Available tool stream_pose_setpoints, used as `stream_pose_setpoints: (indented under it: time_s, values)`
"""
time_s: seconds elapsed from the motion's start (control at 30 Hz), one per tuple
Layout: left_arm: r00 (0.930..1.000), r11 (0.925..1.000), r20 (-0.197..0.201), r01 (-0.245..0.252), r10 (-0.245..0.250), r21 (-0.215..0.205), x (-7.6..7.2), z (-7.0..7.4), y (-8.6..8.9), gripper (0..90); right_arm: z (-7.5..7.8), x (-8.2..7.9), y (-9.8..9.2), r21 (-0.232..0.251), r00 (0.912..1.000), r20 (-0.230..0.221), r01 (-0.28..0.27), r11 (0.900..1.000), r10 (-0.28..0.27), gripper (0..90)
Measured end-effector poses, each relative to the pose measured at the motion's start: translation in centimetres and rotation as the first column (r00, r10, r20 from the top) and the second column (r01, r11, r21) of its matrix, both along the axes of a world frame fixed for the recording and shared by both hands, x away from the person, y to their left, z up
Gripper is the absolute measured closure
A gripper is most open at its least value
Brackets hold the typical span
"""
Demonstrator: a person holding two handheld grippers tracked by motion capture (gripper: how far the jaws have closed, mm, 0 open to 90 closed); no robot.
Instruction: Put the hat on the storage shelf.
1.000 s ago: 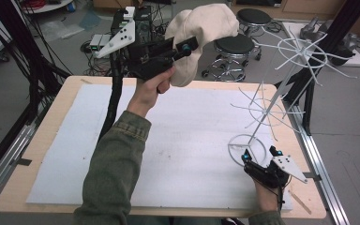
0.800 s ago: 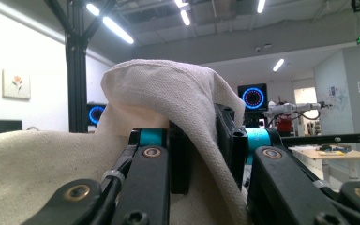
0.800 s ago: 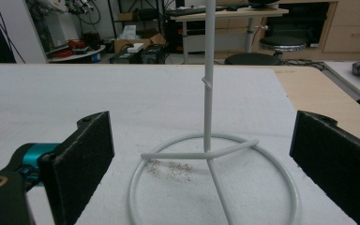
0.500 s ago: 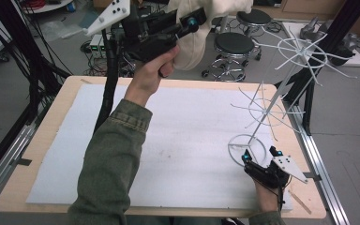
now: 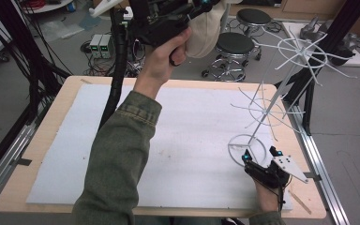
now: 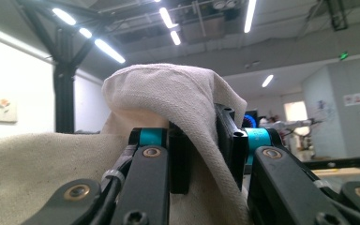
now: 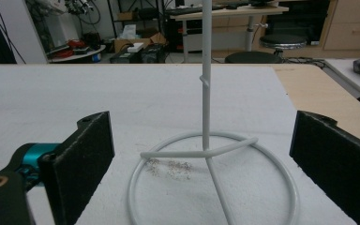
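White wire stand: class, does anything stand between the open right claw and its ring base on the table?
Nothing visible does. In the right gripper view the right claw is spread wide, with the white wire stand and its ring base directly ahead on the bare white mat. The cream cloth is clamped in the raised left claw.

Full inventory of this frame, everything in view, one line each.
Cloth hat: 1, cream, pinched between the left gripper's fingers, held high beyond the table's far edge.
Wire rack: 1, white, tiered spokes on a pole, ring base on the sheet at the table's right.
Foam sheet: 1, white, covering most of the tabletop.
Table: 1, light wood, sheet on top.
Stools: 2, black seats, on the floor behind the table.
Left gripper: black with teal, raised, shut on the hat.
Right gripper: black with teal, low at the near right, fingers open either side of the rack's base ring.
Sleeve: 1, olive green, left arm.
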State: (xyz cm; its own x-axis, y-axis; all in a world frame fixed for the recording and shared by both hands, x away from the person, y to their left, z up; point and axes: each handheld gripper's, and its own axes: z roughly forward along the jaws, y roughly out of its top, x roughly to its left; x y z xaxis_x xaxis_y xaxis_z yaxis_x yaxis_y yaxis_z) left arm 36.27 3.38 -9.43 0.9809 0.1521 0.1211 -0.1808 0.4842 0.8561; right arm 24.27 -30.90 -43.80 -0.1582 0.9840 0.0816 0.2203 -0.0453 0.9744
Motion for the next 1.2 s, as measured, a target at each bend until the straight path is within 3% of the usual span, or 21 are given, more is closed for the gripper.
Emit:
stream_pose_setpoints:
  time_s: [0.13, 0.33, 0.47, 0.77, 0.97, 1.07, 1.2]
  values:
    - [0.9991, 0.9992, 0.019, 0.038, -0.038, 0.013, -0.8, -0.1, -1.3, 77.2, 0.0, 0.0, 0.0, -0.008, 1.0000, 0.001, 0.000, 1.000, 0.000, 5.7]
    - [0.9972, 0.9950, 0.053, 0.048, -0.053, 0.088, -1.6, -1.5, -3.0, 77.1, 0.0, -0.1, -0.1, -0.007, 1.0000, 0.003, 0.003, 1.000, -0.003, 5.7]
    - [0.9947, 0.9924, 0.036, 0.094, -0.097, 0.079, -1.6, -2.8, -3.7, 77.1, 0.0, -0.2, -0.2, -0.003, 1.0000, 0.002, 0.005, 1.000, -0.005, 5.7]
    - [0.9920, 0.9886, 0.003, 0.126, -0.127, 0.083, -0.7, -4.9, -4.4, 77.1, -0.1, -0.2, -0.3, -0.013, 1.0000, -0.002, 0.003, 1.000, -0.003, 5.7]
    - [0.9874, 0.9820, 0.000, 0.157, -0.158, 0.105, -0.6, -6.8, -4.2, 77.1, -0.1, -0.2, -0.2, -0.018, 1.0000, -0.001, 0.001, 1.000, -0.002, 5.7]
    - [0.9845, 0.9789, -0.024, 0.175, -0.173, 0.105, -0.3, -8.0, -4.1, 77.0, -0.1, -0.1, -0.2, -0.019, 1.0000, -0.001, 0.002, 1.000, -0.002, 5.7]
    - [0.9824, 0.9722, -0.059, 0.184, -0.177, 0.145, 0.1, -10.1, -4.1, 76.7, -0.1, -0.1, -0.1, -0.017, 1.0000, -0.005, 0.001, 1.000, -0.001, 5.7]
